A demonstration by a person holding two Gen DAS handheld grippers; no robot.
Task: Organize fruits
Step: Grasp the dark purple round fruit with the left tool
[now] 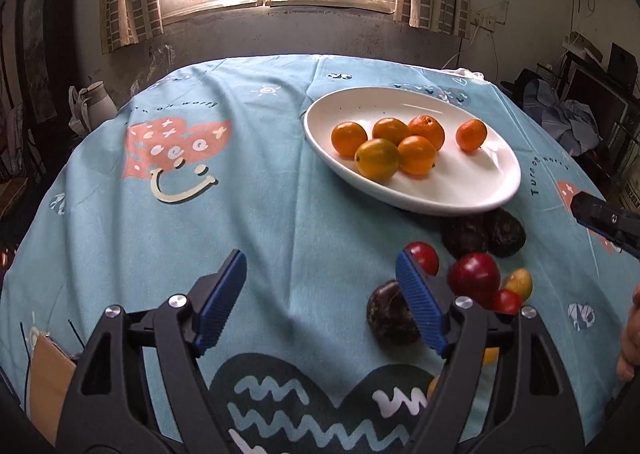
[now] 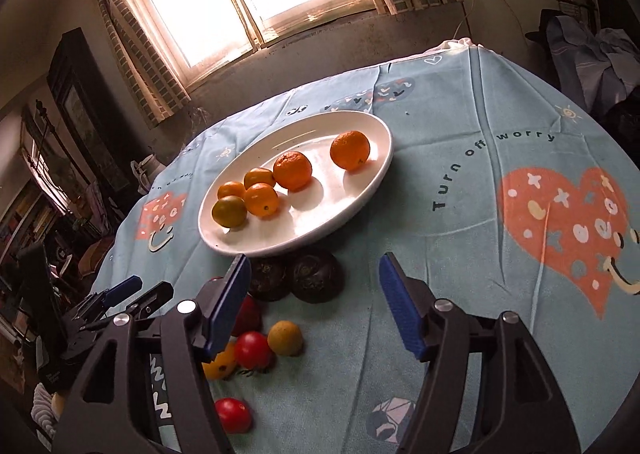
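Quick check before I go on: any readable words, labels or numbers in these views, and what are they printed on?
"Turn off worry": printed in a curve on the blue tablecloth, beside the red heart.
The same phrase near the tablecloth's far left edge in the left wrist view: only partly legible.
No readable text on the plate or fruit.

A dark purple round fruit (image 1: 390, 314) is partly hidden behind the blue ribbed finger pad (image 1: 420, 308) at 5 o'clock in the left wrist view. A small yellow fruit (image 1: 490, 354) is mostly covered by the black gripper frame. In the right wrist view, a dark red round fruit (image 2: 247, 316) is half hidden at 7 o'clock. A brown cardboard piece (image 1: 48, 386) is cut off at 8 o'clock.
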